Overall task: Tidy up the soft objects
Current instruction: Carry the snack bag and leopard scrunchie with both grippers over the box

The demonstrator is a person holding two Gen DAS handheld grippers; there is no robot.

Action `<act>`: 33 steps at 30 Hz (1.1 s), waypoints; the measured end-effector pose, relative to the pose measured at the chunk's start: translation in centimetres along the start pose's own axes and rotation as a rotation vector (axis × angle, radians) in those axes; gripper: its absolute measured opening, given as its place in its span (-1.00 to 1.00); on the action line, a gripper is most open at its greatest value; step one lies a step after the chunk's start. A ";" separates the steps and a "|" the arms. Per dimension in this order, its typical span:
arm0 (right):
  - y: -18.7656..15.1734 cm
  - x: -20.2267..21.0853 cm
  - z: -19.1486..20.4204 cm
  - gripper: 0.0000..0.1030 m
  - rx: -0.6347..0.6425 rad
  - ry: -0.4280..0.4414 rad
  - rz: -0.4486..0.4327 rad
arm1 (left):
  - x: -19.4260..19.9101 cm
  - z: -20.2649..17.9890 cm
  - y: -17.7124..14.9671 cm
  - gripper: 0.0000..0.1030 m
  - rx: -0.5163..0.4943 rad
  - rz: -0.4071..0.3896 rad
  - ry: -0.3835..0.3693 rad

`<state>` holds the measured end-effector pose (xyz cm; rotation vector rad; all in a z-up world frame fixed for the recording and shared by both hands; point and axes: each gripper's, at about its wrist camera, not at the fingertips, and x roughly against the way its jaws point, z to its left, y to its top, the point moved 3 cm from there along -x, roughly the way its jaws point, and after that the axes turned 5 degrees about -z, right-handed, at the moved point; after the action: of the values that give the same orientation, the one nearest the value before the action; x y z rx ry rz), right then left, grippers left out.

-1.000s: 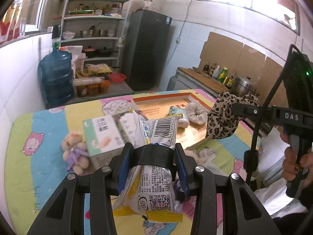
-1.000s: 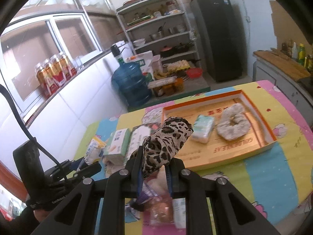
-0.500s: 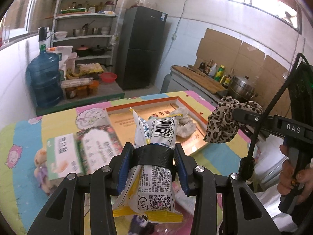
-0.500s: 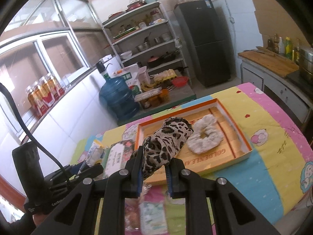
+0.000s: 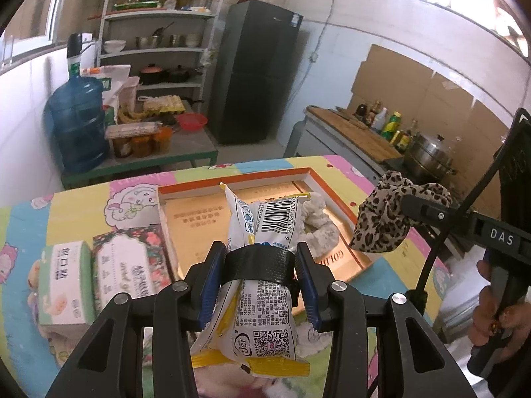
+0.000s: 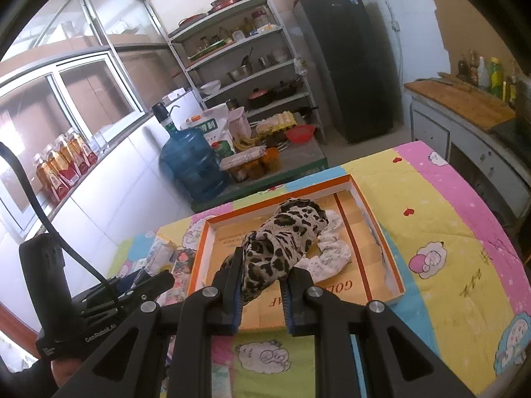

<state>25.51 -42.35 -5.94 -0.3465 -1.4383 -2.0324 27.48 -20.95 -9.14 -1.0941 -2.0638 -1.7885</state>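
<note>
— Leopard-print cloth (image 6: 282, 235) is clamped in my right gripper (image 6: 260, 290), and it now hangs over the orange-rimmed tray (image 6: 378, 222); a second ago it was short of the tray, above the packs on the cloth-covered table (image 6: 464, 219).

— And the left?

— My left gripper (image 5: 260, 275) is closed on the white tissue pack (image 5: 262, 258), held upright above the table's near side, tray beyond it. The plush toy has slid out of view since then; the tray has come nearer.

— Anything already in the tray?

— One fluffy white scrunchie (image 6: 332, 252), right under the leopard cloth.

— Any writing?

— "DAS" on the right gripper's body (image 5: 501, 238), a barcode and QR code on the pack, "GOLD…" printed on the tray floor.
</note>
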 end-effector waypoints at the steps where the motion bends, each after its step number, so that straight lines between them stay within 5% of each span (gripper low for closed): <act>1: 0.1 -0.4 -0.4 -0.62 0.000 0.005 0.007 | -0.3 -0.1 0.0 -0.15 0.005 0.002 0.005; 23: 0.4 -9.2 -4.7 -0.62 0.058 0.091 0.154 | -7.0 1.0 -1.4 -0.15 0.138 0.058 0.172; 33: -0.7 -11.3 -6.4 -0.62 0.068 0.075 0.208 | -9.1 1.5 -2.3 -0.15 0.147 0.114 0.181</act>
<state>34.73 -44.33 -14.89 -0.3713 -1.3633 -1.8073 32.91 -23.21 -16.65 -0.9513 -1.9504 -1.5908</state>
